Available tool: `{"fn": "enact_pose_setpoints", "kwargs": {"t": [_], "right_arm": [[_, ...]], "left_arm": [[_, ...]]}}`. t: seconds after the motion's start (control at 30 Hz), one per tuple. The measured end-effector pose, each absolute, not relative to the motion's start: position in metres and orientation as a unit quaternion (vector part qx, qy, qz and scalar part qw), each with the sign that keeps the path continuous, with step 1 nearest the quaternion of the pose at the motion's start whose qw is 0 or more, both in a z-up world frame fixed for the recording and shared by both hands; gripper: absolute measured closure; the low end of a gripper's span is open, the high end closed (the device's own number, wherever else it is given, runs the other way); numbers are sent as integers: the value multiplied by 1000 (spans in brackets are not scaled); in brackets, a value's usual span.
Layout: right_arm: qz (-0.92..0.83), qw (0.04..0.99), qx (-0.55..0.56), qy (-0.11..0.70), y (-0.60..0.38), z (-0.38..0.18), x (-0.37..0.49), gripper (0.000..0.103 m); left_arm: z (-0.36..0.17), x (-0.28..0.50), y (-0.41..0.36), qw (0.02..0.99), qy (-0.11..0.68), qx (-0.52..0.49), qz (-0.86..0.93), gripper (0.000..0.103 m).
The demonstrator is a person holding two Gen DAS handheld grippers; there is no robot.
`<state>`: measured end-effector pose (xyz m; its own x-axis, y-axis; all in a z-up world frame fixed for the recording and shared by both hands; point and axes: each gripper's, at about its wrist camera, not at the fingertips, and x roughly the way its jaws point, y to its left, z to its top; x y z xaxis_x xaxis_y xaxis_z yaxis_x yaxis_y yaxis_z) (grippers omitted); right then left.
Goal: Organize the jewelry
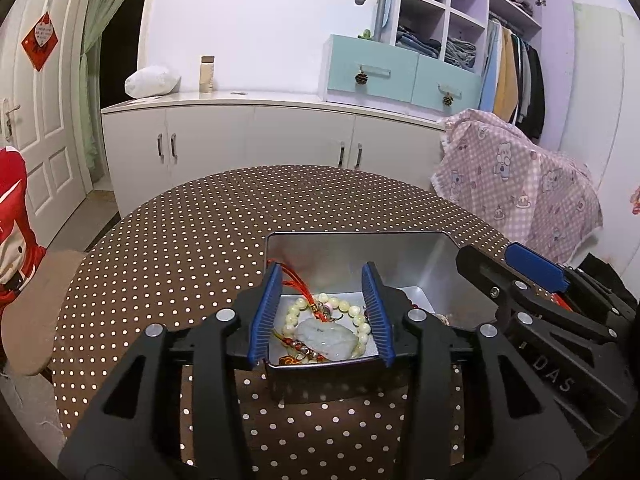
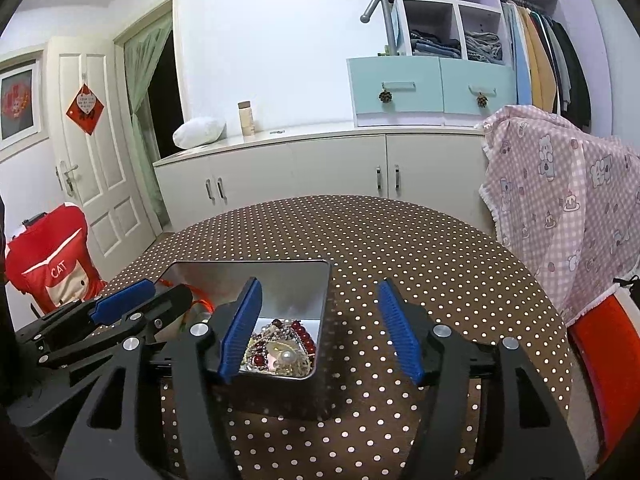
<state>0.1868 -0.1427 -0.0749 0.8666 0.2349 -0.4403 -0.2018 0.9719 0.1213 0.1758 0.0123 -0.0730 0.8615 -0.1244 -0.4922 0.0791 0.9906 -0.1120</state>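
Bedroom, round polka-dot table [image 1: 180, 240]. Open metal tin [image 1: 400, 264] on it, holding bead bracelet [image 1: 360, 316], jade pendant [image 1: 328, 338], red cord. Left gripper [image 1: 322, 316] apart above the contents, gripping nothing. Right gripper [image 2: 320, 328] wide, empty, straddling the tin's right edge.

Open left tongs [image 1: 322, 316] over jewelry tin [image 1: 420, 264]

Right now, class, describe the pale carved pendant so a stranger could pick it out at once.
Start at the round table with the brown polka-dot cloth, then find the open metal tin on it. In the tin's left compartment lies the pale carved pendant, inside a loop of cream beads; it alone is one flat translucent slab, not round beads.
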Motion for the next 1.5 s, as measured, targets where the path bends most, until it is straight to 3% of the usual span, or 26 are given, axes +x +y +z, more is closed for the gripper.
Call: {"fn": "enact_pose_setpoints", "kwargs": {"t": [0.37,0.43,0.53,1.5], "right_arm": [[103,969,58,217,-152,-73,182,36],[101,969,63,215,-154,-72,181,36],[100,971,68,205,-156,-70,178,31],[74,986,12,148,-166,-46,116,11]], "left_arm": [[-71,171,13,968,242,-39,-45,51],[-71,170,15,970,239,-40,-24,38],[-70,170,19,970,237,-54,-33,34],[-42,111,11,982,188,-11,-12,21]]}}
